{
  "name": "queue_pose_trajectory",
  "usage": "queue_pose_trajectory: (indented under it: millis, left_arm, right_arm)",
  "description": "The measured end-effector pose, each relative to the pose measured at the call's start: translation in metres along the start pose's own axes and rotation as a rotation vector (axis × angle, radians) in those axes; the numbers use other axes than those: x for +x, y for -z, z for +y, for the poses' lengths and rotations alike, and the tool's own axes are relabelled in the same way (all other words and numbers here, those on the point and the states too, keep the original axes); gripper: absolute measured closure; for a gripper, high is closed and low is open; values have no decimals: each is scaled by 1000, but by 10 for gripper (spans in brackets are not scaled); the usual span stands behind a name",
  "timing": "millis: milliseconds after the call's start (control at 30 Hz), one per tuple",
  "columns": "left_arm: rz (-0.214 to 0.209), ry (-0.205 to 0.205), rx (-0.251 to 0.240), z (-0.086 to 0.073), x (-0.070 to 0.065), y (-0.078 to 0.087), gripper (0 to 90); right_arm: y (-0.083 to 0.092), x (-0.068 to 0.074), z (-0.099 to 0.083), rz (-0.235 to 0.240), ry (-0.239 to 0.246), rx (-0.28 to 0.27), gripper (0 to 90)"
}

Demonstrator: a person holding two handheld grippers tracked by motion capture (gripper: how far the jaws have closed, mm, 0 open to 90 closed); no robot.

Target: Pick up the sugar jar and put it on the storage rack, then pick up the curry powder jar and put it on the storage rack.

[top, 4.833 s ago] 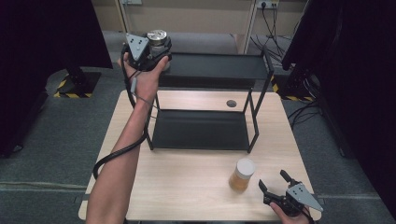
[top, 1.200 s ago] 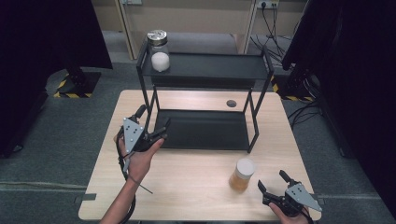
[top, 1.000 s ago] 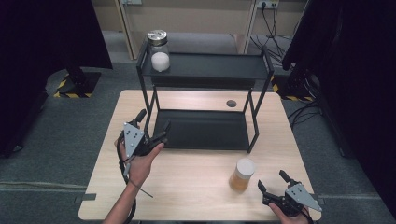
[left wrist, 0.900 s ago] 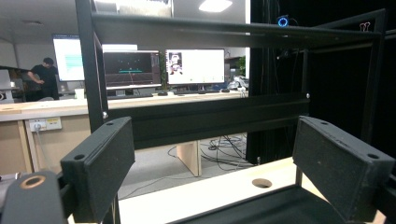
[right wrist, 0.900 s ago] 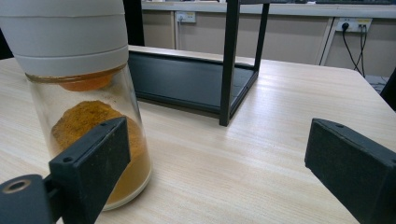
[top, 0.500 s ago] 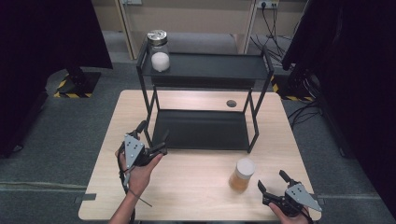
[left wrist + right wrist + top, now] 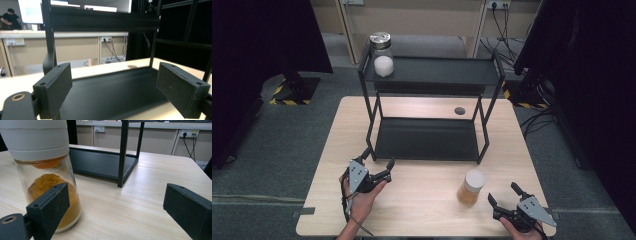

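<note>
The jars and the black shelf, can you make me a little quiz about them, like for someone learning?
1. True or false: the jar with white stuff stands on the top level of the black shelf.
2. What colour is the powder in the white-lidded jar on the table?
3. Which claw is nearer that jar? A) left claw B) right claw

Key: 1 true; 2 orange-brown; 3 B.
</note>
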State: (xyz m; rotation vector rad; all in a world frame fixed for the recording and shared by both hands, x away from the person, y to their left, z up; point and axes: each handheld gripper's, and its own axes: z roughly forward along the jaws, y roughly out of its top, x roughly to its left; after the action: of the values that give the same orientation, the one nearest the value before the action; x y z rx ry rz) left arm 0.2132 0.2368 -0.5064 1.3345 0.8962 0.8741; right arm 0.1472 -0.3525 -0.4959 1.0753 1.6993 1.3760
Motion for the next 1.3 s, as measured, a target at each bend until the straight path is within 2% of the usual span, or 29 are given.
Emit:
queue_pose_trajectory:
  millis: [67, 167, 333, 600, 867, 1067, 1133, 1233, 1300]
  left_arm:
    - [1, -5, 23, -6, -1, 2, 125]
    - [-10, 9, 46, -13, -1, 5, 125]
    - [-19, 9, 87, -20, -2, 4, 124]
    - [-11, 24, 66, -24, -3, 6, 125]
    - [-15, 32, 65, -24, -1, 6, 125]
    - [-10, 26, 60, -24, -3, 7, 125]
    - [-12, 22, 63, -24, -3, 7, 125]
    - [-12, 35, 59, -25, -2, 7, 125]
    - [-12, 30, 61, -24, -3, 7, 125]
  right_arm:
    - [0, 0, 0, 1, 0, 1, 70]
    - [0, 0, 0, 1, 2, 1, 71]
    - [0, 0, -1, 3, 0, -3, 70]
    - [1, 0, -1, 4, -1, -6, 70]
    - [2, -2, -2, 15, 0, -11, 70]
    - [6, -7, -2, 83, -24, -39, 70]
    - [7, -8, 0, 126, -15, -47, 72]
    - [7, -7, 3, 172, -1, -55, 76]
    - [7, -5, 7, 195, 11, -59, 79]
